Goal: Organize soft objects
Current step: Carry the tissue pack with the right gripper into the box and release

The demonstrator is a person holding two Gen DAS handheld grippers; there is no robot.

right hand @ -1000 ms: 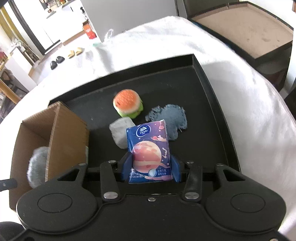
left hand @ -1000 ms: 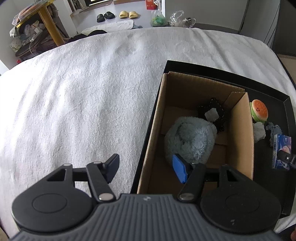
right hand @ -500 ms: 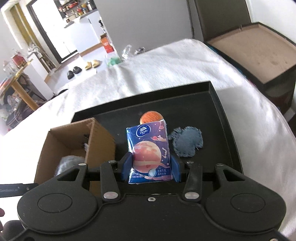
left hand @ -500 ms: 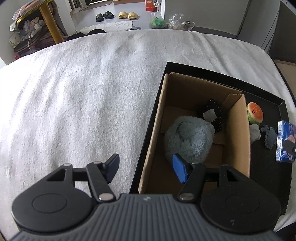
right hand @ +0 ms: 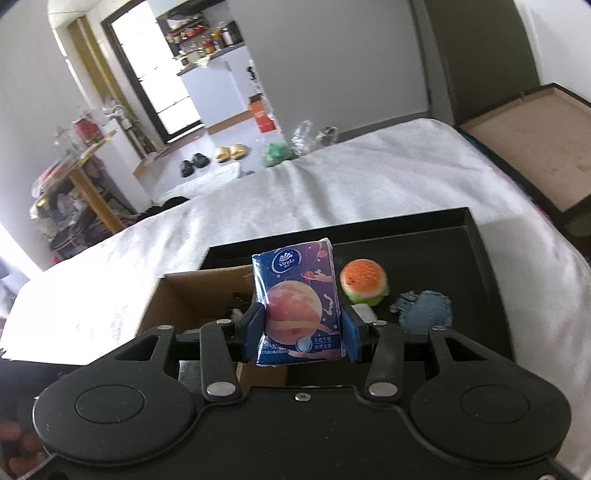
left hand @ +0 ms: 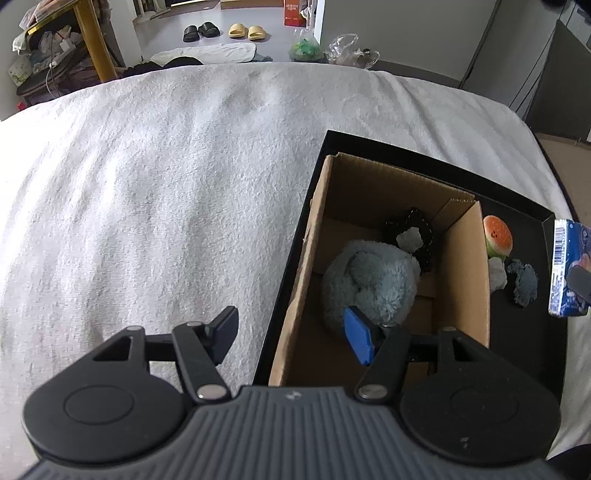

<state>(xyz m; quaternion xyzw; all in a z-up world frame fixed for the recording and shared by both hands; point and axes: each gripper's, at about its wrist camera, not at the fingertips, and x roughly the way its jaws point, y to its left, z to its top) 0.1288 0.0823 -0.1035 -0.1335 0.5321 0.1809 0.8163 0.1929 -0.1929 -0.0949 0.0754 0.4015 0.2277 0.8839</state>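
Note:
My right gripper (right hand: 301,332) is shut on a blue Vinda tissue pack (right hand: 297,302) and holds it in the air above the near edge of the cardboard box (right hand: 192,295); the pack also shows in the left wrist view (left hand: 567,269). My left gripper (left hand: 291,328) is open and empty over the box's (left hand: 465,266) left wall. Inside the box lie a fluffy blue plush (left hand: 369,284), a black fabric piece (left hand: 410,225) and a small pale lump (left hand: 409,238). On the black tray (right hand: 443,258) lie a burger toy (right hand: 364,280), a blue fabric patch (right hand: 423,306) and a pale lump (left hand: 496,273).
The tray and box sit on a bed with a white towel-like cover (left hand: 166,184). A brown-topped cabinet (right hand: 535,147) stands to the right of the bed. Slippers (left hand: 243,29) and bags lie on the floor beyond.
My right gripper has lifted the tissue pack off the tray and carried it up and left toward the box. The left gripper stays open in place.

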